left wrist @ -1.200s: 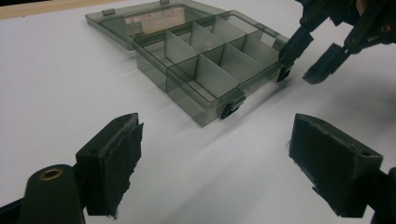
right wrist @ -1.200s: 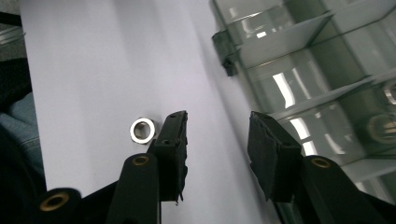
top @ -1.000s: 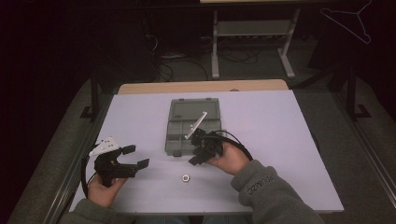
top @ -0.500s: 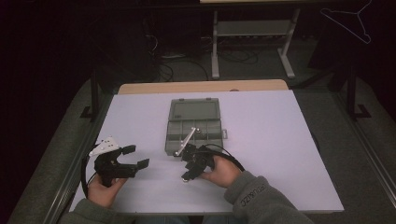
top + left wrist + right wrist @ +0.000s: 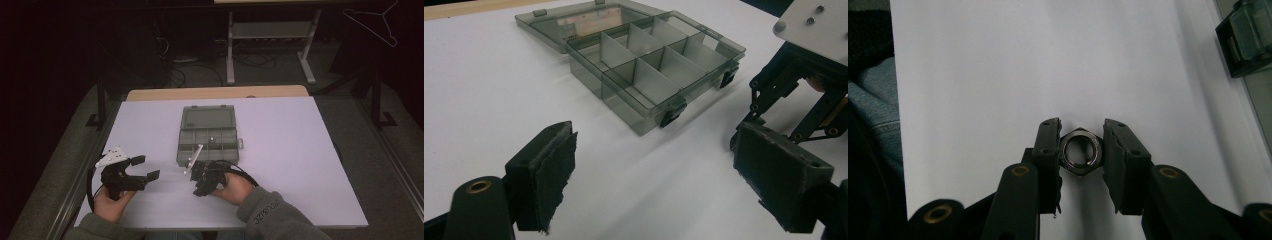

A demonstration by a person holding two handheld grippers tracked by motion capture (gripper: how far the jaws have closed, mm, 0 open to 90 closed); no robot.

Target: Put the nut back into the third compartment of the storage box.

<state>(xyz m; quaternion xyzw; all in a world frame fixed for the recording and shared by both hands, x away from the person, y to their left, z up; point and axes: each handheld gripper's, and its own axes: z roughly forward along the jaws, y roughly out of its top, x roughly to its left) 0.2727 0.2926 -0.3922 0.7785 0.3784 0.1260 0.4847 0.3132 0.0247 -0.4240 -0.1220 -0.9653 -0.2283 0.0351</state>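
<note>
Two tongs are at work over a white worktop (image 5: 300,150), one in each of the person's hands. The right tongs (image 5: 1081,150) point down at the sheet, and in the right gripper view their jaws stand on either side of a dark metal hex nut (image 5: 1080,151) lying flat on the worktop; both pads appear to press against its flats, so the tongs are closed on the nut, which sits right between the tips. In the high view the right tongs (image 5: 200,181) sit just in front of the near edge of a smoky-clear compartment box (image 5: 207,135), with the right hand (image 5: 232,187) and a grey sleeve (image 5: 272,217) behind them; the nut itself is too small to make out there. The left tongs (image 5: 654,170) are spread wide with nothing between the pads, which hang over bare worktop. Ahead of them and a little to their right lies the compartment box (image 5: 649,65), its lid (image 5: 574,20) folded back flat and its dividers visible, with two dark latches on the wall nearest the tongs. At the far right of the left gripper view the other tongs' linkage and grey plate (image 5: 819,25) appear. In the high view the left tongs (image 5: 137,170) rest well to the left of the box, held by the left hand (image 5: 112,202).
</note>
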